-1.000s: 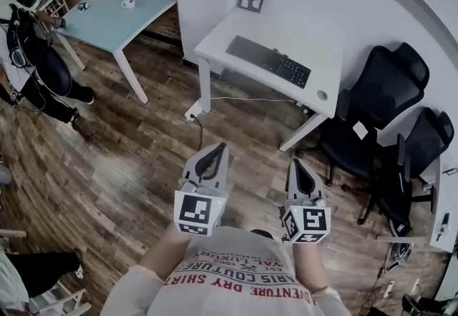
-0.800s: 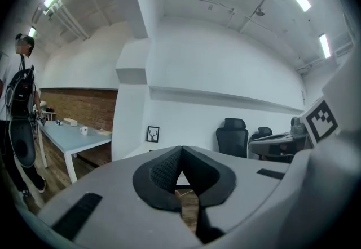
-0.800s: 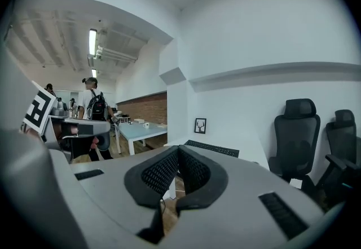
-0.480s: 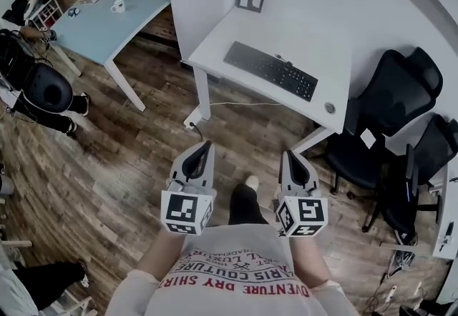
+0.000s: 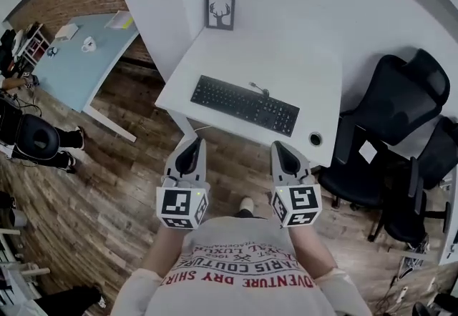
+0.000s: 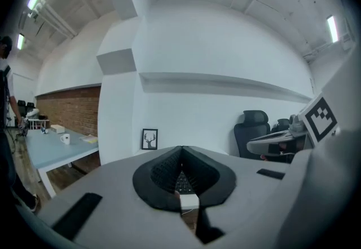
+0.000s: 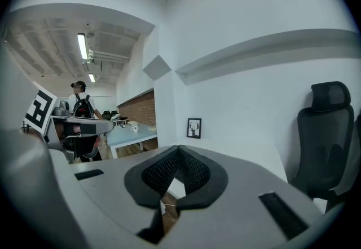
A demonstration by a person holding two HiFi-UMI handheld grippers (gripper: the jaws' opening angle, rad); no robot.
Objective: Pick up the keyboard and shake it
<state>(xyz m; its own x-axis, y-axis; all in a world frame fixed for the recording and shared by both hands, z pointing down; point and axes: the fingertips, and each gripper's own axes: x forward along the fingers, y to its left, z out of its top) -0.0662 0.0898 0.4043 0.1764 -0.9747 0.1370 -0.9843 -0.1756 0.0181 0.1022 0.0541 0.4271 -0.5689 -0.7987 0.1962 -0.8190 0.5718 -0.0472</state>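
Note:
A black keyboard (image 5: 245,104) lies flat on the white desk (image 5: 300,64), with a thin cable at its far edge. In the head view my left gripper (image 5: 191,147) is held in front of the desk's near edge, short of the keyboard's left end. My right gripper (image 5: 283,150) hangs level with it, short of the keyboard's right end. Both are shut with nothing between the jaws. In the left gripper view a sliver of the keyboard (image 6: 181,182) shows behind the closed left gripper (image 6: 181,152). The right gripper (image 7: 179,153) points at the desk corner.
A framed deer picture (image 5: 220,13) leans on the wall at the desk's back. A round grommet (image 5: 315,139) sits at the desk's front right corner. Black office chairs (image 5: 386,114) stand to the right. A pale blue table (image 5: 71,64) with a mug and a seated person (image 5: 36,139) are at the left.
The view has closed in on the white desk, and the keyboard now lies just beyond both gripper tips. Both grippers stayed shut and side by side.

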